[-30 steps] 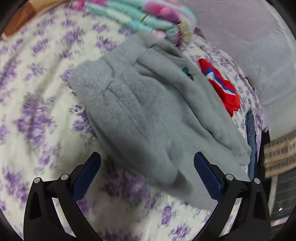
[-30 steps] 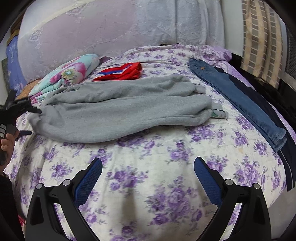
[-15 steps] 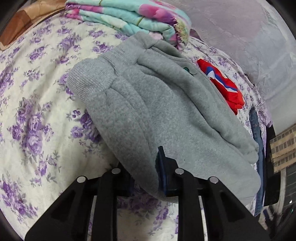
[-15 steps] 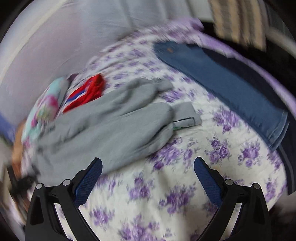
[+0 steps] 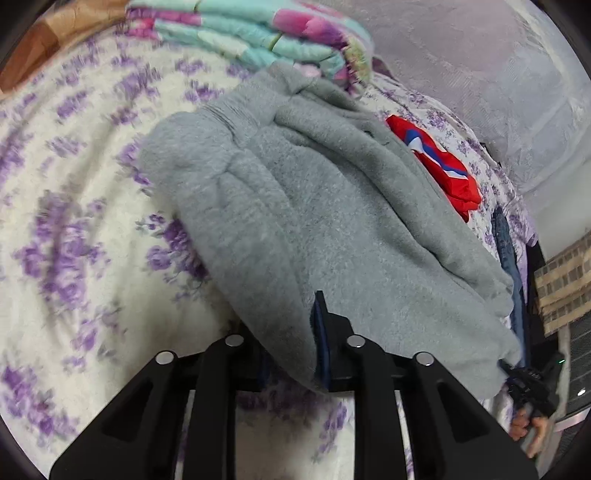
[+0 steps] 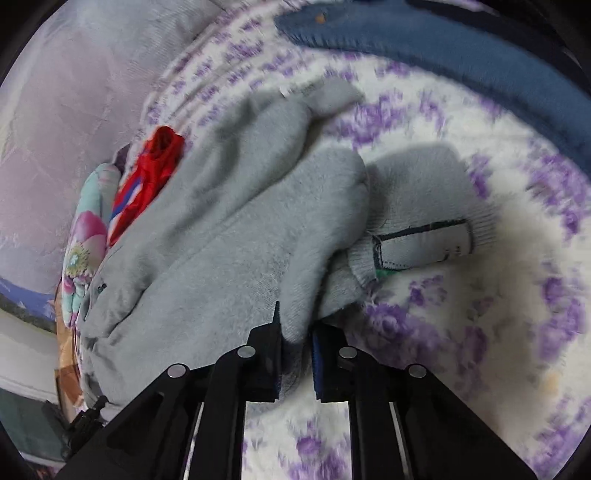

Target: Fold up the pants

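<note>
Bed (image 5: 74, 229) w/ floral sheet: left gripper (image 5: 291, 354) & right gripper (image 6: 295, 350) both closing, pinching grey pants (image 5: 332, 221) edge.

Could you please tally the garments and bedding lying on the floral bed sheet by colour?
Grey: 1, the sweatpants
Red: 1, the folded garment
Blue: 1, the jeans
Teal and pink: 1, the folded quilt
Total: 4

Fuzzy matt fleece pants (image 5: 332, 221); soft printed cotton bedsheet (image 5: 74, 221).

Black fingers (image 5: 325, 347), blue pads, silver screws
</note>
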`<state>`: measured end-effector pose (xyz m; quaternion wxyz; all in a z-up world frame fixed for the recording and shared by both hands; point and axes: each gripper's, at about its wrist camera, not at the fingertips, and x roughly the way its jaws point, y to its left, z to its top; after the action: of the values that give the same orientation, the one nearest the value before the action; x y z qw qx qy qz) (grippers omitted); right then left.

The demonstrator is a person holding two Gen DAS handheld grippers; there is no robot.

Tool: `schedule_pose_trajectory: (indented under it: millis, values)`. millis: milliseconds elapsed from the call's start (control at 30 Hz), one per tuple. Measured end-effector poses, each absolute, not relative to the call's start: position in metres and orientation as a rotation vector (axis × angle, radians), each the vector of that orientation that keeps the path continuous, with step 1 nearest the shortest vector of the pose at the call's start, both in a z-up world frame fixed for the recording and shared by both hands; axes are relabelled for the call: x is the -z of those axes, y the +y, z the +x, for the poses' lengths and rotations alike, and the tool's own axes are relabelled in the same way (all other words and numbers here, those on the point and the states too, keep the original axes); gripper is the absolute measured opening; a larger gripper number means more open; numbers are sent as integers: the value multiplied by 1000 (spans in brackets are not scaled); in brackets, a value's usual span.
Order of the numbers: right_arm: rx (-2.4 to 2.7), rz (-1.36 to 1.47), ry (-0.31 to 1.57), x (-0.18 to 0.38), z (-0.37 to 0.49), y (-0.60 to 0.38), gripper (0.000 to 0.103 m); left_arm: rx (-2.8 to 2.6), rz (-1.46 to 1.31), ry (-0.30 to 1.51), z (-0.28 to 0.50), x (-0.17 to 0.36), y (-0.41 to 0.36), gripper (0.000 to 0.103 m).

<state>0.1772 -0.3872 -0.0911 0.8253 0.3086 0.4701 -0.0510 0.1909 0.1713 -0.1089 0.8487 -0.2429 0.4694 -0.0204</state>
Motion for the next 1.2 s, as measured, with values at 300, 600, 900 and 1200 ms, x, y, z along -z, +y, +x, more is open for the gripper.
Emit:
schedule_pose_trajectory:
  millis: [300, 600, 900, 1200]
  values:
    - [42, 558, 988, 72, 105, -387, 13, 49, -519, 947, 105, 91, 175, 14]
    - [112, 470, 1046, 93, 90, -390, 56, 30, -472, 1005, 94, 92, 178, 51]
    - [63, 403, 871, 17, 132, -403, 60, 54, -336, 889, 134, 10, 177, 57]
    - [105, 473, 1047, 82, 303, -414, 57, 49, -339, 1177, 292, 83, 176, 45]
